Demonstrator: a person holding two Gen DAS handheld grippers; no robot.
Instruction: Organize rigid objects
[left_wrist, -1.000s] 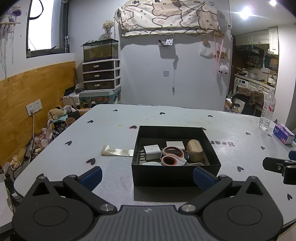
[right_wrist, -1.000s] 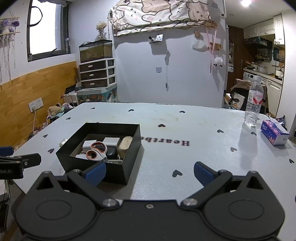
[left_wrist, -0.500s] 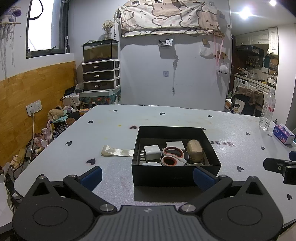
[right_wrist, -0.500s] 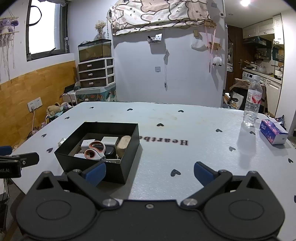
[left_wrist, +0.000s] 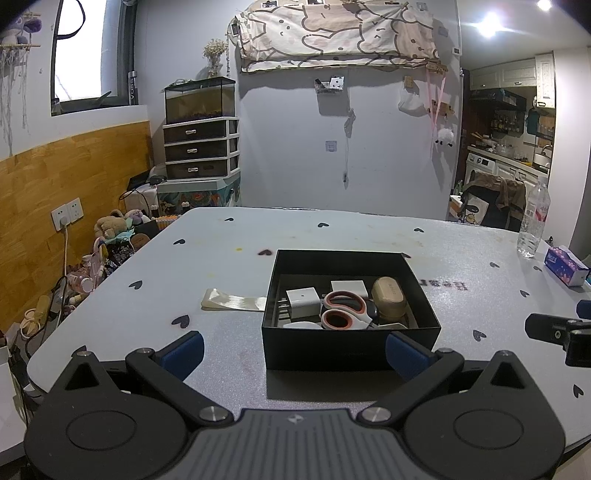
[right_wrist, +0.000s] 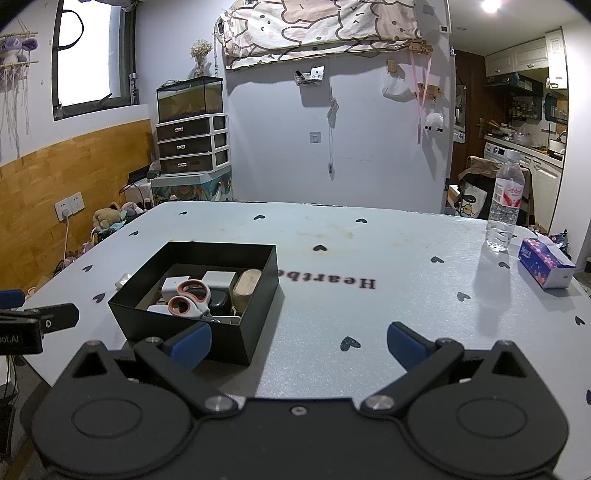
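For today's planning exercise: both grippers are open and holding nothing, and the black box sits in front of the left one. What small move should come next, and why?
Probably ease the left gripper forward and down over the black box, toward the scissors. Its fingers are spread and empty, the box sits straight ahead of it, and the scissors lie on top of the other items. The right gripper faces bare table.

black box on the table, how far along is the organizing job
Mostly done, it seems: the scissors, a white charger and a tan case lie inside the black box. Nothing is in hand; the left gripper and right gripper are open and empty. A cream strip beside the box is possibly left.
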